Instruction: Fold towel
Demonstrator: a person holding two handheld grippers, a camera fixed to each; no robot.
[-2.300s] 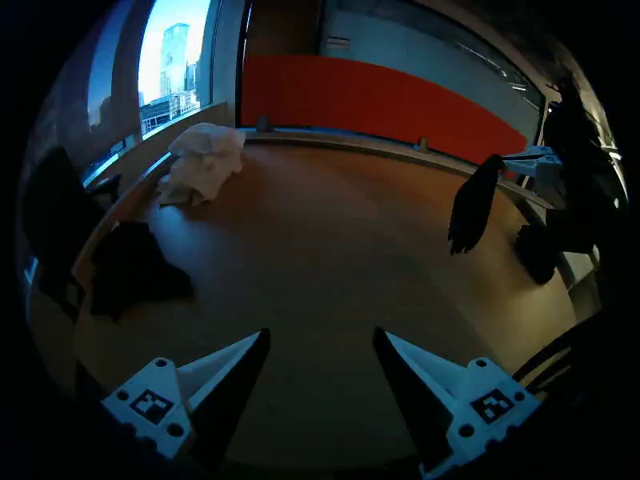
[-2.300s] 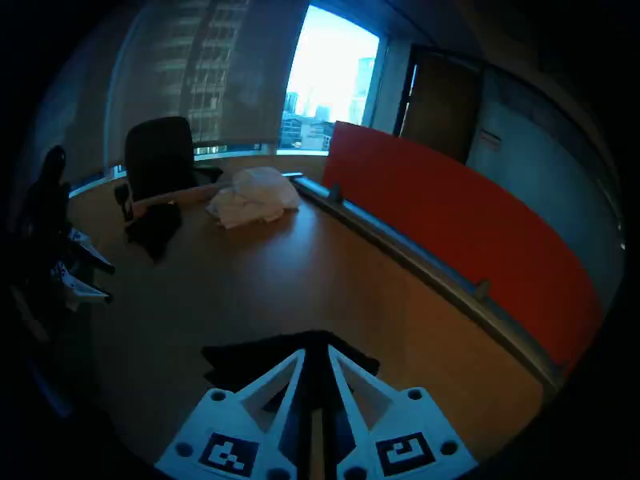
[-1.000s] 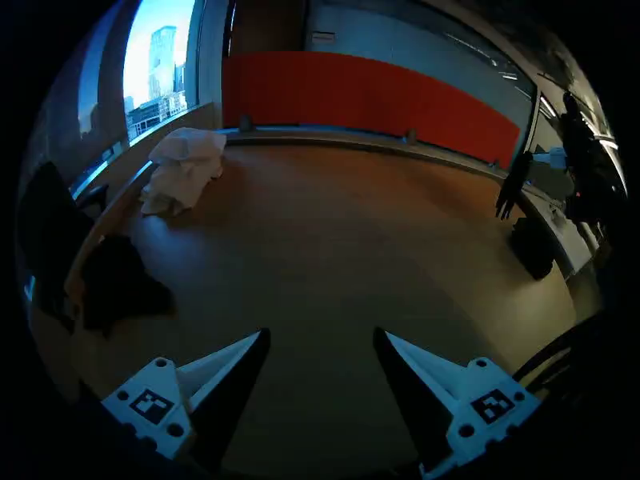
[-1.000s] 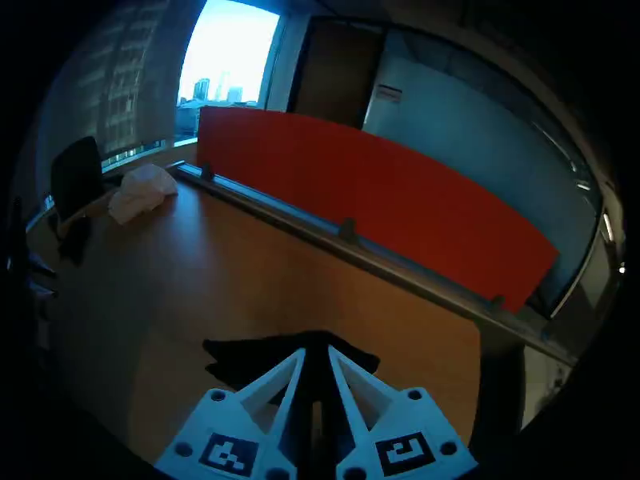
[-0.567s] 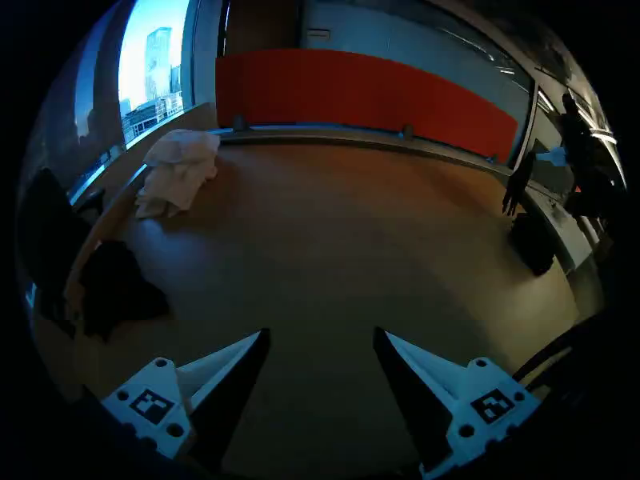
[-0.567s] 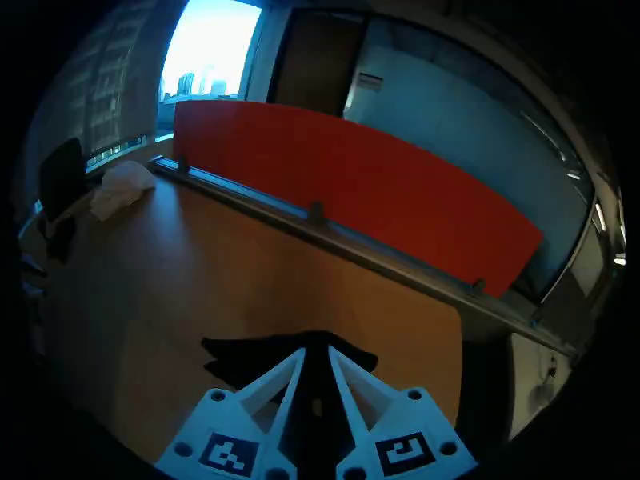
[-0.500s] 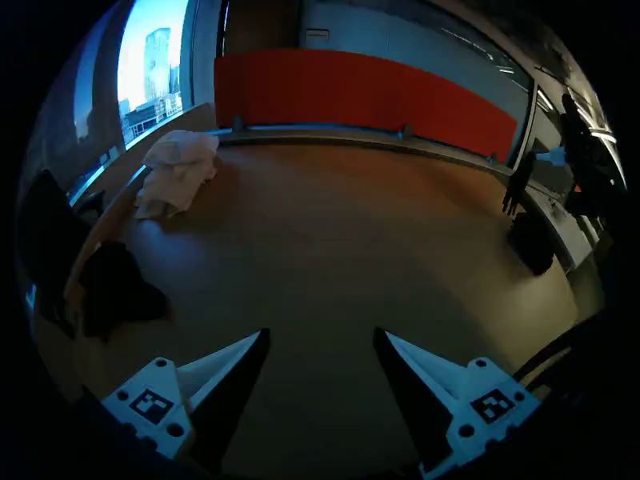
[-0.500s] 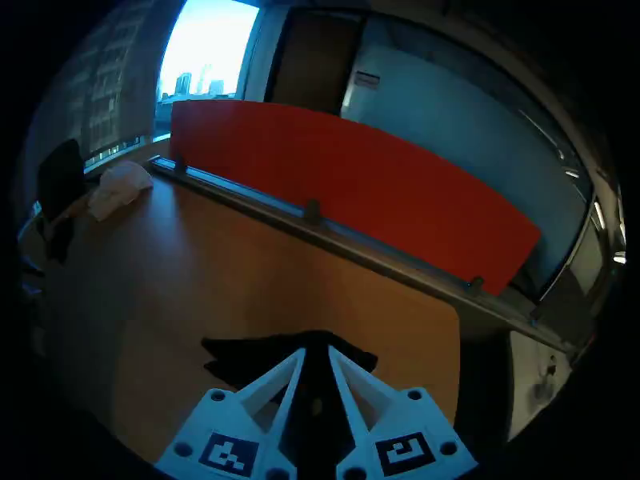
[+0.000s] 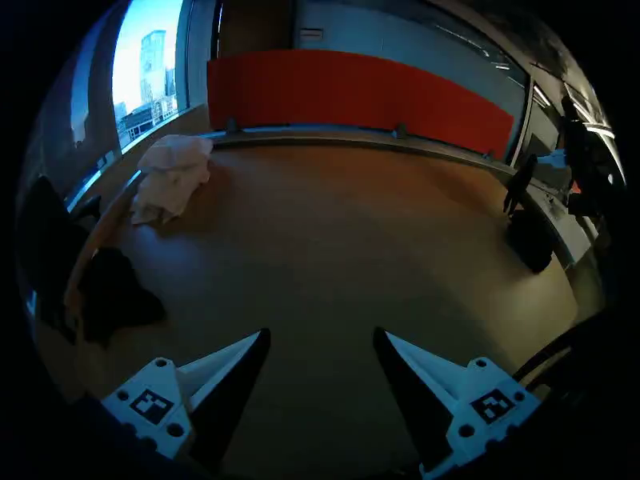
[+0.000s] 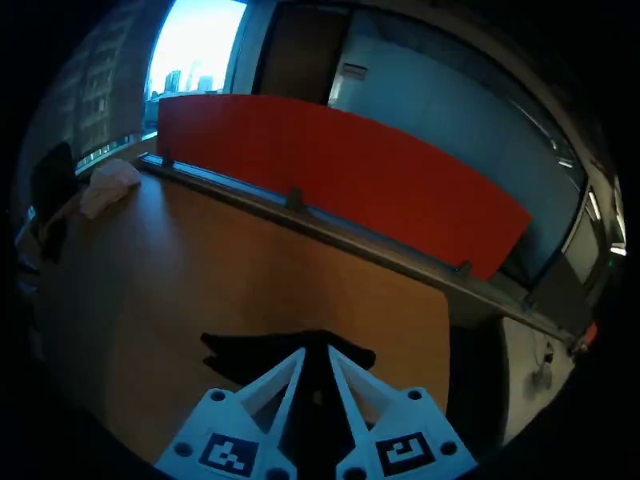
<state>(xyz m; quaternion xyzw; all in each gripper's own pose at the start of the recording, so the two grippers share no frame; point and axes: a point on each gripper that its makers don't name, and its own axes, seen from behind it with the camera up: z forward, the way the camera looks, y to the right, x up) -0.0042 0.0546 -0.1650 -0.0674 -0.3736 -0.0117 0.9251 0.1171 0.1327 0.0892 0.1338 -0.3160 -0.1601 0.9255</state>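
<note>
- My right tongs (image 10: 316,350) are pinched together on a bunched edge of a black towel (image 10: 240,352). I judge it hangs just above the counter (image 10: 200,264), on my side of the red partition (image 10: 344,176).
- My left tongs (image 9: 320,332) stand wide apart and hold nothing, facing the partition across bare wood.
- No fold shows yet. The towel has to be spread flat first.
- A crumpled white towel (image 9: 170,176) lies by the partition's left end, and a dark cloth heap (image 9: 112,292) sits farther from it. Both are unfolded.
</note>
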